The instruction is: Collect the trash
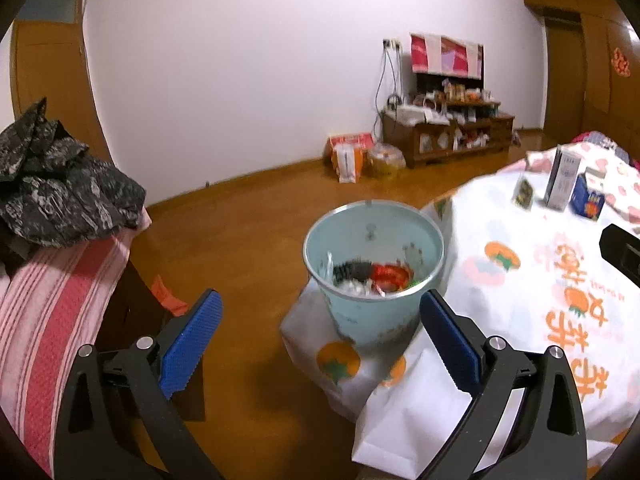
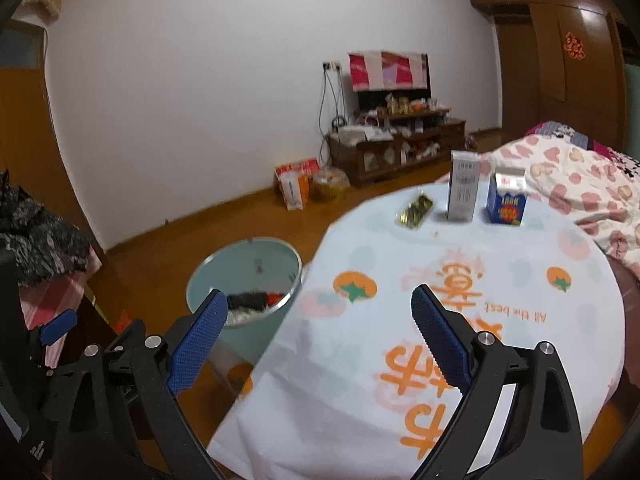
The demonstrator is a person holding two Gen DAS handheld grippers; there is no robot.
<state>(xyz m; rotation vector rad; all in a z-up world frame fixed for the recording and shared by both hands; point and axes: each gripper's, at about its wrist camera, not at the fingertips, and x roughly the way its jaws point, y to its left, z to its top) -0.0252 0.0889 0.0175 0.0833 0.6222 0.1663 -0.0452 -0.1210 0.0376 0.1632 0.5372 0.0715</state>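
A light blue bin (image 1: pixel 360 316) stands on the wooden floor against the round table (image 1: pixel 520 300), with black, red and white trash in its bottom. My left gripper (image 1: pixel 320 298) hangs open just in front of the bin, nothing between its blue pads. My right gripper (image 2: pixel 318 294) is open and empty over the near edge of the table (image 2: pixel 360 344), with the bin (image 2: pixel 240 264) to its left. At the table's far side stand a tall grey-white carton (image 2: pixel 464 192) and a blue carton (image 2: pixel 506 200), with a gold-and-black wrapper (image 2: pixel 416 210) lying left of them.
A pink striped cover (image 1: pixel 52 320) with a dark camouflage jacket (image 1: pixel 64 188) on it is at the left. A quilt with pink hearts (image 2: pixel 580 184) lies behind the table. A cluttered TV stand (image 1: pixel 448 136) and bags (image 1: pixel 352 156) stand by the far wall.
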